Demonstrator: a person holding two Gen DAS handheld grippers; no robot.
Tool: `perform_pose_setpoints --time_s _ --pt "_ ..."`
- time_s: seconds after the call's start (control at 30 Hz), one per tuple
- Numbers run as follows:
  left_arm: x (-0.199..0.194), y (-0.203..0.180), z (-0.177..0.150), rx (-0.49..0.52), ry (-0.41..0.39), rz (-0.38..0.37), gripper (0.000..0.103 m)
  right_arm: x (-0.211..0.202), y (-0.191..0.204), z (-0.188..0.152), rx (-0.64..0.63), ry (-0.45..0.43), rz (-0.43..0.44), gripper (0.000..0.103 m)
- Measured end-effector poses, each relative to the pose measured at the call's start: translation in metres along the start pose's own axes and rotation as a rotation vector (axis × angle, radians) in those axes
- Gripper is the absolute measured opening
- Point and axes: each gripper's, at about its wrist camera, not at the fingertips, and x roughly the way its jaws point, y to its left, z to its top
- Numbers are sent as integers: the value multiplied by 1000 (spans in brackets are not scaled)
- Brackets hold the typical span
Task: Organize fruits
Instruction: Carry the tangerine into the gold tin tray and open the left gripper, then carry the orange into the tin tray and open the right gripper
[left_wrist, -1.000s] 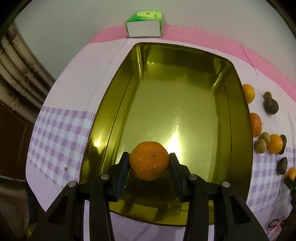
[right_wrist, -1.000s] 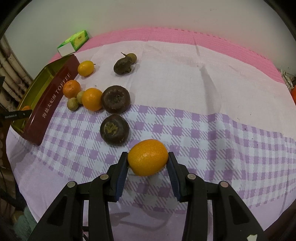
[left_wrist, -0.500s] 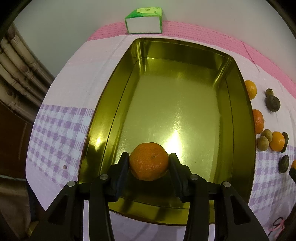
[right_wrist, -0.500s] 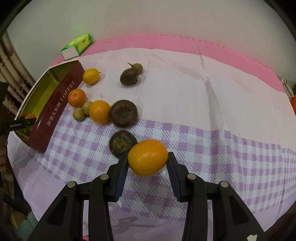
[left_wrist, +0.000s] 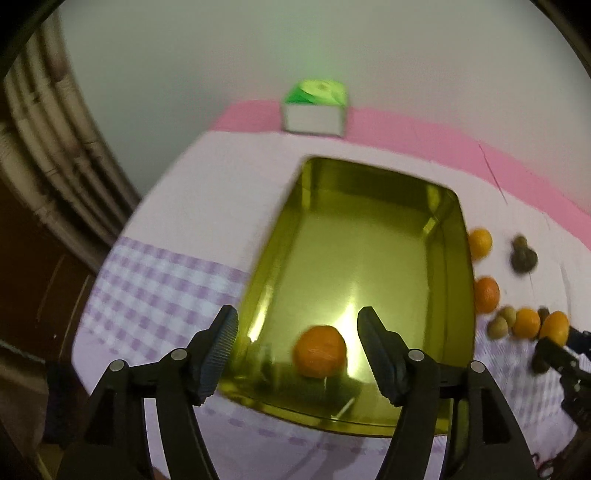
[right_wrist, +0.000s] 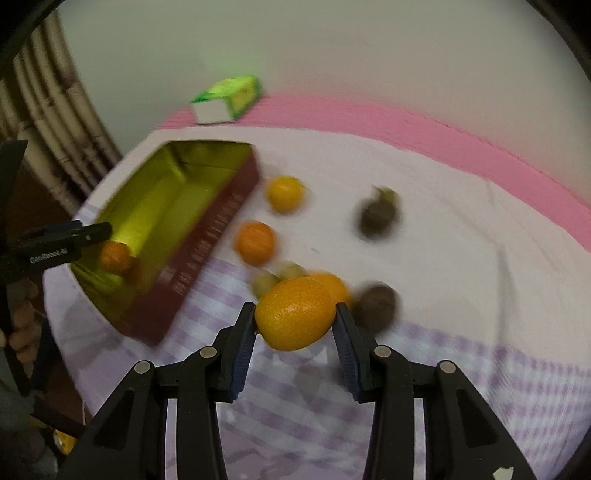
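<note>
One mandarin (left_wrist: 320, 351) beyond left hand-held gripper (left_wrist: 297, 354)

Tin (left_wrist: 448, 221): gold-green, mirror-bright inside; dark red outside wall (right_wrist: 207, 254) with pale, blurred lettering. One orange mandarin (left_wrist: 320, 351) inside it. Cloth (left_wrist: 177, 273) under tin: white, lilac-and-white check toward the near edge, pink band beyond the tin. Green-and-white carton (left_wrist: 315, 107) on that pink band. Right of tin: orange and yellow-orange fruits (right_wrist: 285, 194), dark brown ones (right_wrist: 377, 221), small olive ones. Grippers black, blue pads (left_wrist: 221, 350).
</note>
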Motion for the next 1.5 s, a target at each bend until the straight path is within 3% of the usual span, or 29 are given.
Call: perform_pose_setpoints --time_s 0.27,0.57,0.97,1.5 --pt "-9 45 -8 -134 -28 98 71 23 68 43 -134 -21 88 39" --pt "-10 45 -10 -130 -34 101 72 58 119 57 -242 30 90 39" --pt "-4 47 -7 -151 -20 103 74 96 134 58 -292 103 45 39" --pt "-4 43 -8 -140 -17 101 75 102 130 54 -331 121 -35 39"
